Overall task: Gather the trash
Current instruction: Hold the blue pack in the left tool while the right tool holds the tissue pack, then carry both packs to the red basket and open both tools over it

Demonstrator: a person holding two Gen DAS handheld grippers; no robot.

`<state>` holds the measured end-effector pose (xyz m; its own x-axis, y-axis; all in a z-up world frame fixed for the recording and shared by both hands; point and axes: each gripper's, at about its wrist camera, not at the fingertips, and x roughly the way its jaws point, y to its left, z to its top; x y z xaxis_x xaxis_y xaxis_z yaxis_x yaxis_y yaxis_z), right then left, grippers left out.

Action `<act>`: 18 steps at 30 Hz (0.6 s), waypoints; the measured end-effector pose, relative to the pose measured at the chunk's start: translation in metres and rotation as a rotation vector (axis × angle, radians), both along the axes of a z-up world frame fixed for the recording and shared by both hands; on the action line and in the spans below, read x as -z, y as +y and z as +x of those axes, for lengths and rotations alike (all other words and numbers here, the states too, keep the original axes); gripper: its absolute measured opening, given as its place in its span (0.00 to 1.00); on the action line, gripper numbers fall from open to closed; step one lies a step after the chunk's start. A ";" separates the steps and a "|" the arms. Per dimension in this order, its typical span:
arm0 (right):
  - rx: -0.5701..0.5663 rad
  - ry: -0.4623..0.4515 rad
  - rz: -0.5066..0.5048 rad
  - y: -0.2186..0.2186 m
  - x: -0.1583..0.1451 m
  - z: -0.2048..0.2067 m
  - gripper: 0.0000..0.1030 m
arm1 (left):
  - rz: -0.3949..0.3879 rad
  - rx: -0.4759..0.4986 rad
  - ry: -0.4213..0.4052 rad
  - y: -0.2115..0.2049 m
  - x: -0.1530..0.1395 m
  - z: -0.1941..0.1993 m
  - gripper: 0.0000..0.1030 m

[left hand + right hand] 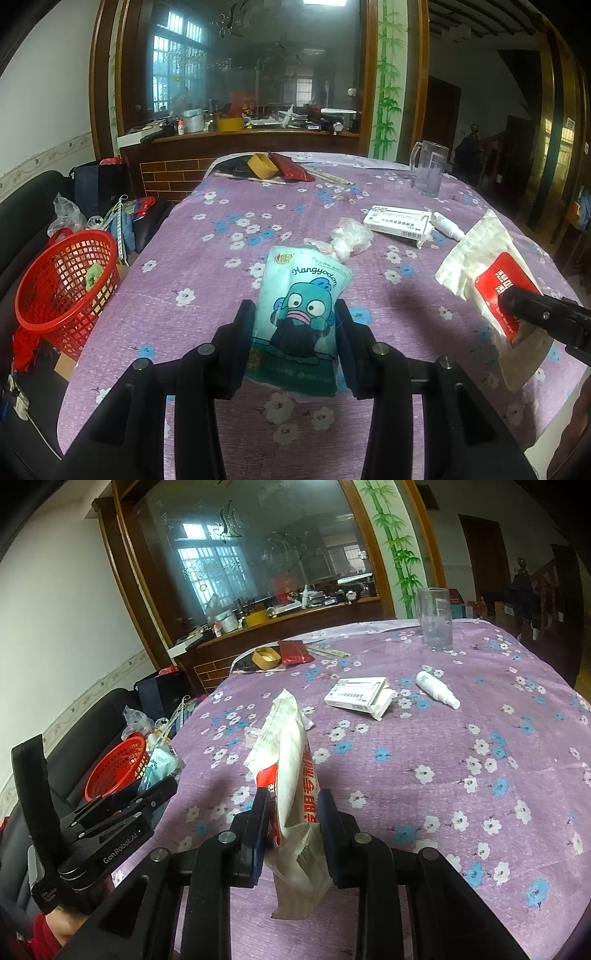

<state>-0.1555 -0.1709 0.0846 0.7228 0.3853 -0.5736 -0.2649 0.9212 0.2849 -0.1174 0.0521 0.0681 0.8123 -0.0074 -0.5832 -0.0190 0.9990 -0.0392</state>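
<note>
I am holding my left gripper (pixel 295 332) closed on a teal cartoon-printed plastic packet (pixel 301 306) above the purple floral tablecloth (pixel 207 258); red plastic mesh basket (pixel 62 280) sitting off the table's left edge | my right gripper (pixel 293 819) is clamping a white-and-red crumpled paper pouch (pixel 291 760) upright over the cloth; white cardboard box (pixel 358 696) lying beyond

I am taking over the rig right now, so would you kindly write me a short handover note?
Left hand-held gripper: shut on the teal packet.
Right hand-held gripper: shut on the white bag.
Red basket, beside the table's left edge, already holds a green scrap.
Left: drop both into the basket, then take the crumpled wrapper; perhaps also the open box.
</note>
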 end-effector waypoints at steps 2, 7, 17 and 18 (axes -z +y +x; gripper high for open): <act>-0.009 0.003 -0.001 0.004 0.001 0.002 0.28 | -0.004 -0.008 0.002 0.004 0.000 0.000 0.40; -0.035 0.018 -0.006 0.016 0.003 0.008 0.28 | -0.016 -0.026 0.003 0.016 0.001 -0.001 0.40; -0.090 0.037 -0.016 0.046 0.003 0.022 0.28 | -0.051 -0.067 0.004 0.044 0.002 -0.002 0.40; -0.094 0.038 -0.018 0.048 0.002 0.022 0.28 | -0.053 -0.073 0.005 0.048 0.002 -0.002 0.40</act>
<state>-0.1333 -0.1226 0.0822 0.6615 0.4401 -0.6072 -0.3399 0.8977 0.2804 -0.1191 0.0998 0.0661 0.8089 0.0203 -0.5875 -0.0916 0.9915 -0.0919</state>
